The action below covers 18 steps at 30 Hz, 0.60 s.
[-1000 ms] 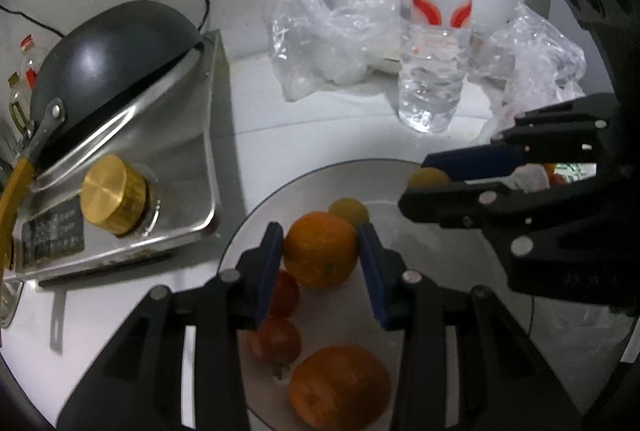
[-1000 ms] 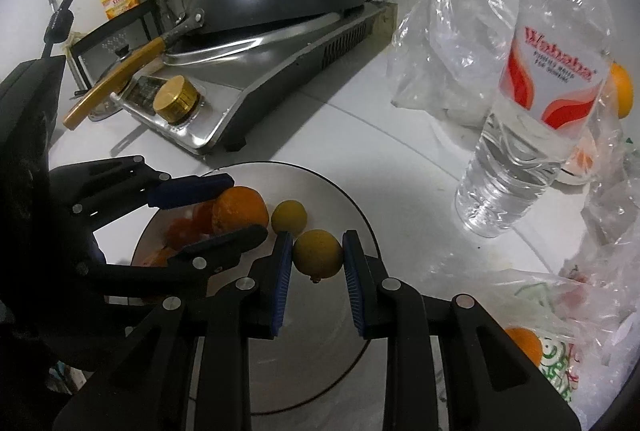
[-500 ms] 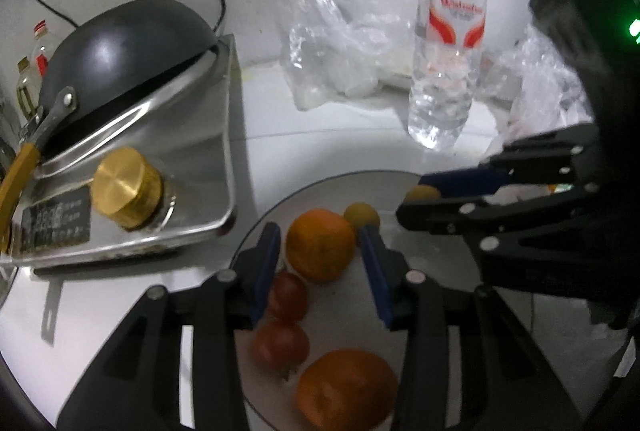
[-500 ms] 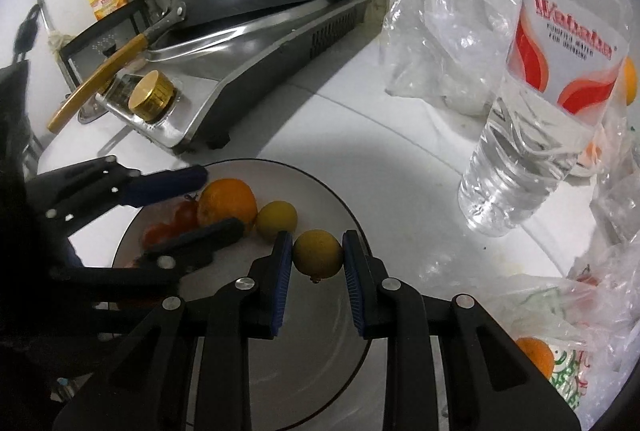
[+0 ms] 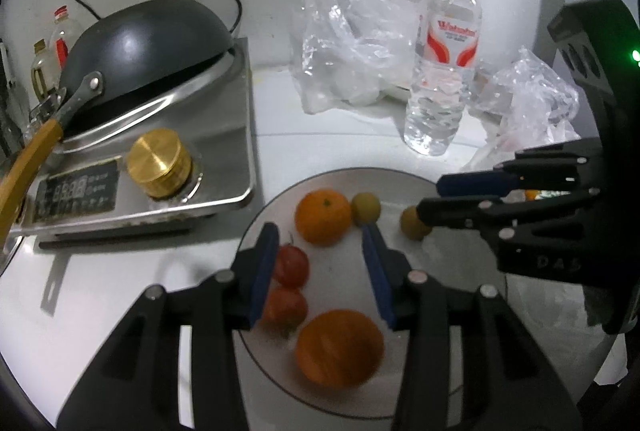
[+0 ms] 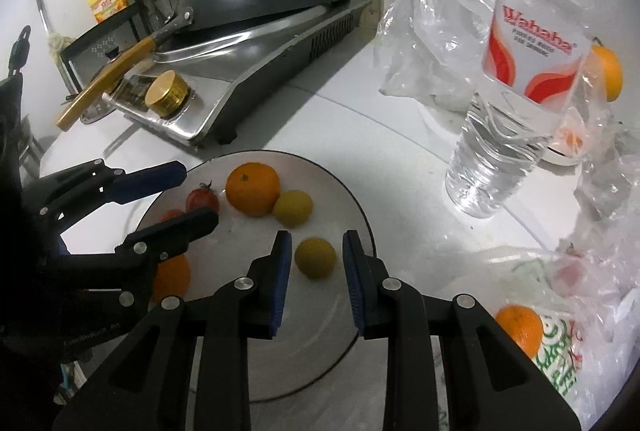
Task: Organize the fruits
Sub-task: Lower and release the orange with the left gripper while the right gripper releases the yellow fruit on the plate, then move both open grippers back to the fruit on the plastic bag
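A white plate (image 5: 360, 171) holds two oranges (image 5: 323, 217) (image 5: 340, 347), two small tomatoes (image 5: 292, 265) and two yellow-green fruits (image 5: 366, 206). My left gripper (image 5: 320, 237) is open over the plate's near side. Its tips stop just short of the far orange and nothing is between them. In the right wrist view, my right gripper (image 6: 317, 237) hangs over the plate (image 6: 348, 191) with its jaws narrowly apart. The second yellow-green fruit (image 6: 315, 258) lies on the plate between its tips, and a sliver of plate shows on each side of it.
A steel stove (image 5: 224, 159) with a brass knob and an upturned black wok (image 5: 148, 43) stands left of the plate. Behind are a water bottle (image 5: 444, 71) and crumpled plastic bags (image 5: 348, 43). More oranges (image 6: 520, 323) lie in bags at the right.
My left gripper pulled back and up from the far orange with its jaws a little wider. The yellow-green fruit, pressed between the right pads before, now sits lower and free of them.
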{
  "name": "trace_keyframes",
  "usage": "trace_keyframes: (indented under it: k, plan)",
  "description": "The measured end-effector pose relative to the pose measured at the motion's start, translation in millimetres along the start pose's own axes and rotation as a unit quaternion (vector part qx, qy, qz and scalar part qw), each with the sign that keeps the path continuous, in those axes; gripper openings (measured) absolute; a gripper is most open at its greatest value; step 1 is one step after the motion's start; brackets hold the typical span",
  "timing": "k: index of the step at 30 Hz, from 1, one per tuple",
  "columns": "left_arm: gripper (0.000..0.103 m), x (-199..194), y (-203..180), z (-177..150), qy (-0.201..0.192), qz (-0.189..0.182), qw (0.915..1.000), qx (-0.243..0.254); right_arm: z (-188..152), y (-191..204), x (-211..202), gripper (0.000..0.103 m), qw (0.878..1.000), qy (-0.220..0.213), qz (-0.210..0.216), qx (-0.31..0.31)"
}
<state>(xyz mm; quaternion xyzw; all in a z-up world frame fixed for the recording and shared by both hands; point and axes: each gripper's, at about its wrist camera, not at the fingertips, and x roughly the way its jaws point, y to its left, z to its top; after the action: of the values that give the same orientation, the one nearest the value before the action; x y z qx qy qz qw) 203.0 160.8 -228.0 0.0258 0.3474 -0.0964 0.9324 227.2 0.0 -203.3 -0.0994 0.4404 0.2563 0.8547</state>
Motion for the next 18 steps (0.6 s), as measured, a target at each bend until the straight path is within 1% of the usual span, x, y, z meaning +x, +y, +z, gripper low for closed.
trace_keyframes:
  k: [18]
  plan:
    - [0.045, -63.2, -21.0, -5.6, -0.036, 0.0, 0.9994, -0.001, -22.3, 22.7, -65.2, 0.028, 0.999, -0.039, -0.019, -0.006]
